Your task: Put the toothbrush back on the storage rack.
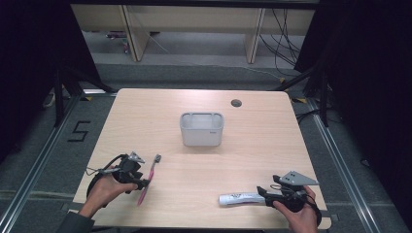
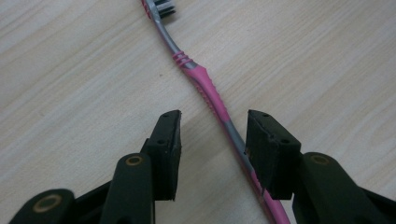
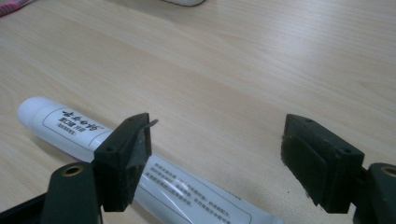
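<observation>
Left gripper view: pink-and-grey toothbrush (image 2: 208, 88) lies flat between open jaws; right gripper's jaws gape beside white tube (image 3: 140, 158)

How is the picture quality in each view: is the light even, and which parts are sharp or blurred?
High view: the table is lit evenly, the surroundings are dark, and the pink toothbrush looks small and soft. Left gripper view: the toothbrush handle is sharp, its bristles are cut off at the top edge. Right gripper view: the print on the white tube is readable but slightly soft, and the far table blurs.

grey open bin (image 1: 201, 128) upright mid-table, apart from everything; dark round grommet hole (image 1: 236, 103) near far edge of wooden table (image 1: 262, 155).
</observation>
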`<state>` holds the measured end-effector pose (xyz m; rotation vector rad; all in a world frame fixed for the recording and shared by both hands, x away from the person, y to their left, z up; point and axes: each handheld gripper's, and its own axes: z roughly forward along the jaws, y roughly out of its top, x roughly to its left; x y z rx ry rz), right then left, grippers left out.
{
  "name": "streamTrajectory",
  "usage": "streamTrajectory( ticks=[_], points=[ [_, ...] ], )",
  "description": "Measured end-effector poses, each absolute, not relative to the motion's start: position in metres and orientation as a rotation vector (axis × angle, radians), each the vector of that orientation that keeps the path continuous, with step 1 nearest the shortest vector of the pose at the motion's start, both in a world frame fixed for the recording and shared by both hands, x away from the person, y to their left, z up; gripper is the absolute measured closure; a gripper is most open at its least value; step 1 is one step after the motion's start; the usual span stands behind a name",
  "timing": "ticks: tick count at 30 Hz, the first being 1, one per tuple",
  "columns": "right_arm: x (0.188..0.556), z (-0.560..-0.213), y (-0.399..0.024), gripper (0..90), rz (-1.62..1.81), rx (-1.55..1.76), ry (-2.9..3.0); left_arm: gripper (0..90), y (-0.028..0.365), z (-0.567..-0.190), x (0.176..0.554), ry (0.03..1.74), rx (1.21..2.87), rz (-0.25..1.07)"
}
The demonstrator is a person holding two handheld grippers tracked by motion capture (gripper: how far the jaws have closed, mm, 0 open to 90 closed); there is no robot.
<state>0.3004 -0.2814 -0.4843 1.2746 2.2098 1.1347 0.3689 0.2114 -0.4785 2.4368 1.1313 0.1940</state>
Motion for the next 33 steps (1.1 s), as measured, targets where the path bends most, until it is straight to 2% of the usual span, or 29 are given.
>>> streamTrajectory(
  ticks=[11,26,33],
  points=[
    [0.299,-0.483,-0.281,25.6,1.136,1.282,2.223,58.4,0.197,-0.475,0.380,1.158,2.496,0.114],
    [0.300,-0.484,-0.281,25.6,1.127,1.245,2.205,64.8,0.194,-0.482,0.392,1.212,2.520,0.090],
    [0.300,-0.484,-0.281,25.6,1.128,1.247,2.209,69.9,0.186,-0.483,0.394,1.185,2.584,0.081]
  ],
)
